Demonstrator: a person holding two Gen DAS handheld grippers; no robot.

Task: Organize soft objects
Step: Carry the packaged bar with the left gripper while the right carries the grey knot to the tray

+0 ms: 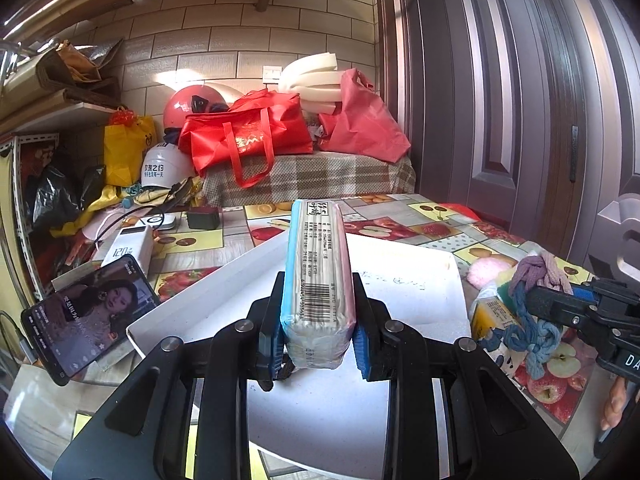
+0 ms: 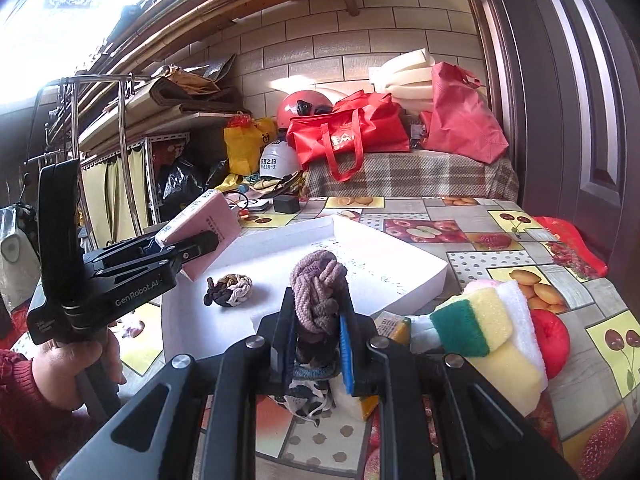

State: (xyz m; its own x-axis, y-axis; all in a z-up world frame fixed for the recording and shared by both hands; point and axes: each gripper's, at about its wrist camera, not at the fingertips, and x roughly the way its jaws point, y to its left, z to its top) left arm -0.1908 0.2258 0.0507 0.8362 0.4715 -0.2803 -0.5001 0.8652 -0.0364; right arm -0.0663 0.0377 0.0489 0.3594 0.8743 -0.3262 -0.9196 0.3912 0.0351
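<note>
My left gripper [image 1: 316, 336] is shut on a tissue pack [image 1: 318, 272] with pink and blue sides, held above the white tray [image 1: 404, 272]. The right wrist view shows the left gripper [image 2: 188, 246] holding the pink pack [image 2: 204, 232] over the tray's left edge. My right gripper [image 2: 318, 340] is shut on a braided purple and blue knitted rope [image 2: 318, 292], just in front of the white tray [image 2: 400, 268]. The left wrist view shows that rope [image 1: 532, 312] hanging from the right gripper [image 1: 556, 304]. A small braided brown and cream knot [image 2: 230, 289] lies in the tray.
A yellow-green sponge [image 2: 476, 324], white cloth [image 2: 520, 312], red soft ball [image 2: 554, 340] and small orange pack [image 2: 394, 326] lie right of the tray. A pink puff [image 1: 488, 272] lies nearby. A phone [image 1: 88, 312] and power bank [image 1: 128, 248] sit left. Red bags [image 1: 248, 136] stand behind.
</note>
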